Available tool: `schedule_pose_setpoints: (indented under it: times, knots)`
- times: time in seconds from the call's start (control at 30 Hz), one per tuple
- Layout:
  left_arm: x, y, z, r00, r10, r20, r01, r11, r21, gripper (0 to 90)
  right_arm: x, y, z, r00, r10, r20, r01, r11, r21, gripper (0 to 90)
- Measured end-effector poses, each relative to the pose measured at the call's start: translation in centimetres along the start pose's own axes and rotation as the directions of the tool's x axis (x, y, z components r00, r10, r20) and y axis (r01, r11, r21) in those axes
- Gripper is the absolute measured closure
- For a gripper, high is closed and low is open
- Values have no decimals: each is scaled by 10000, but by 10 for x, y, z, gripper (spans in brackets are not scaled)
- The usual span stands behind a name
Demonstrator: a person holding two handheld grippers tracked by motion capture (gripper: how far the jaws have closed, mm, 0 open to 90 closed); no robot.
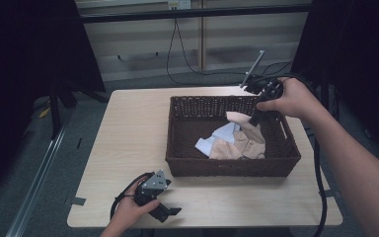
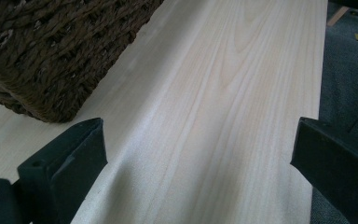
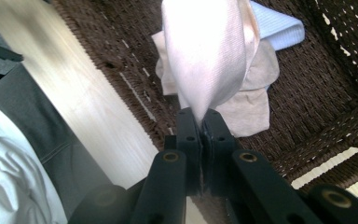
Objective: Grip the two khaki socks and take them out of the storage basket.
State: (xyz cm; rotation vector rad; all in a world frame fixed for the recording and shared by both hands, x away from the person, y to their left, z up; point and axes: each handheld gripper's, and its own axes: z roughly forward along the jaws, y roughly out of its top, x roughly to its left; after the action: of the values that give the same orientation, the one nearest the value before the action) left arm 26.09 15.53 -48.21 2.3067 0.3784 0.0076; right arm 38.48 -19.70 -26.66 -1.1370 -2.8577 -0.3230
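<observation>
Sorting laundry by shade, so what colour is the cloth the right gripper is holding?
Pale peachy pink cloth, clearest in the right gripper view.

Right gripper fingers pinched together (left gripper agape)

A pale wooden table stands on grey carpet, with a light panelled wall beyond its far edge, black cables hanging down that wall, dark curtains to the table's left, and dim, even light over it all.
</observation>
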Motion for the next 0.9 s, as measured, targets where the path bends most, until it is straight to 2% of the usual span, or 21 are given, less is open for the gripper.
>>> schedule_pose_setpoints:
  times: [0.3,0.5,0.6,0.73,0.87,0.9]
  knots:
    - [0,0,0,10000,5,-35,-5,10000,19,26,11,-2,-17,9988,-454,-203,451,9989,-149,871]
    - [0,0,-1,10000,17,-56,-17,10000,13,26,20,-5,-19,9960,-790,-408,785,9968,-151,871]
    - [0,0,-1,10000,9,-73,-9,10000,13,26,24,-7,-19,9928,-996,-672,973,9946,-364,871]
    - [0,0,-1,10000,3,-55,-3,10000,13,26,27,-14,-17,9886,-1173,-940,1144,9928,-356,870]
    - [-1,1,-1,9999,32,-113,-30,9998,196,26,29,-18,-16,9857,-1307,-1064,1268,9910,-428,870]
    - [0,1,-1,9999,29,-107,-27,9998,191,26,32,-20,-14,9845,-1362,-1100,1337,9906,-303,868]
